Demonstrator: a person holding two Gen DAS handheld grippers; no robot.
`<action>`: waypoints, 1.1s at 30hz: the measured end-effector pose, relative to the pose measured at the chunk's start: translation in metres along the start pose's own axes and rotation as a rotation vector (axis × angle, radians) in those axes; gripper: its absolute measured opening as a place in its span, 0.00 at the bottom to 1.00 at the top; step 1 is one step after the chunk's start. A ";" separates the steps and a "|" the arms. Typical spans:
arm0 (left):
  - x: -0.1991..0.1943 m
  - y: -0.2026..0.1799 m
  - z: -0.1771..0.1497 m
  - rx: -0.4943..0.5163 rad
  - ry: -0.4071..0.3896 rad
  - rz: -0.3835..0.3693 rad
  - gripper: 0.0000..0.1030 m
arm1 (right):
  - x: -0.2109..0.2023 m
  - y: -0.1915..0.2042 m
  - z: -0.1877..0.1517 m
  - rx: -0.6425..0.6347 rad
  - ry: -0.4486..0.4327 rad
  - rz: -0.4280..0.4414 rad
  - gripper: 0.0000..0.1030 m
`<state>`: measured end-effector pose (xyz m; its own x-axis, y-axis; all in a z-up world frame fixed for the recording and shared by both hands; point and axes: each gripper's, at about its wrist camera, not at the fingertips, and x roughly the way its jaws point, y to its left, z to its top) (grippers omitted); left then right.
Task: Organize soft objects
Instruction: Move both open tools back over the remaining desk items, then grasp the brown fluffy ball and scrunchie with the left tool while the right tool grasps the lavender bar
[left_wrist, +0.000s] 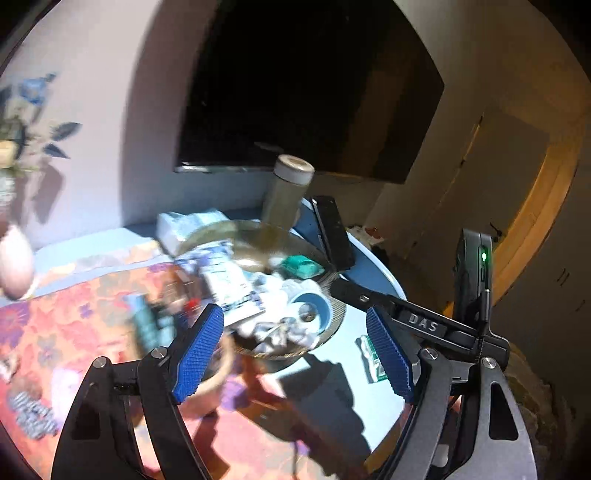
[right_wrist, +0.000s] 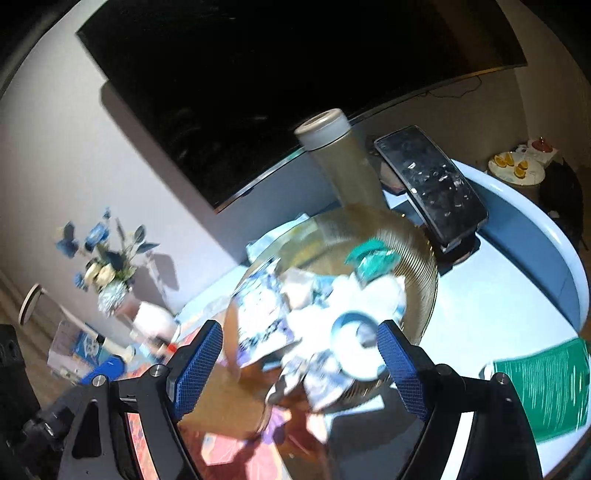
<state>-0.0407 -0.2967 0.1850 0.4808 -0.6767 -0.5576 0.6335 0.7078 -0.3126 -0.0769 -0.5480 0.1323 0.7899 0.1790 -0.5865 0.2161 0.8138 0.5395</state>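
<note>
A round, ribbed golden tray (left_wrist: 334, 317) (right_wrist: 421, 254) sits on the pale blue round table (left_wrist: 332, 387) (right_wrist: 498, 306). It holds a blurred heap: white crumpled soft pieces (left_wrist: 284, 290) (right_wrist: 373, 291), printed packets (left_wrist: 229, 280) (right_wrist: 262, 317), a teal item (left_wrist: 301, 266) (right_wrist: 373, 258) and a blue-white ring (left_wrist: 310, 299) (right_wrist: 352, 343). My left gripper (left_wrist: 295, 354) hangs open over the tray's near rim, holding nothing. My right gripper (right_wrist: 299, 369) is open and bare over the heap. In the left wrist view its black body (left_wrist: 472, 280) shows at the right.
A tall beige flask (left_wrist: 288, 192) (right_wrist: 340, 158) and a phone on a stand (left_wrist: 332, 236) (right_wrist: 428, 184) rise behind the tray. A green packet (left_wrist: 371, 358) (right_wrist: 546, 391) lies right of it. A floral cloth (left_wrist: 74, 332) covers the left. A dark screen (right_wrist: 295, 74) hangs on the wall.
</note>
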 end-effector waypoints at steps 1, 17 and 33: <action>-0.010 0.005 -0.003 -0.006 -0.009 0.012 0.80 | -0.003 0.004 -0.006 -0.011 0.002 0.008 0.82; -0.142 0.197 -0.076 -0.410 -0.116 0.324 0.82 | 0.034 0.131 -0.113 -0.327 0.255 0.121 0.82; -0.077 0.288 -0.109 -0.476 0.038 0.367 0.82 | 0.152 0.227 -0.175 -0.399 0.409 0.006 0.82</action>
<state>0.0394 -0.0186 0.0539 0.5893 -0.3698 -0.7183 0.0851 0.9126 -0.4000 -0.0078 -0.2391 0.0599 0.4870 0.3189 -0.8131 -0.0835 0.9437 0.3201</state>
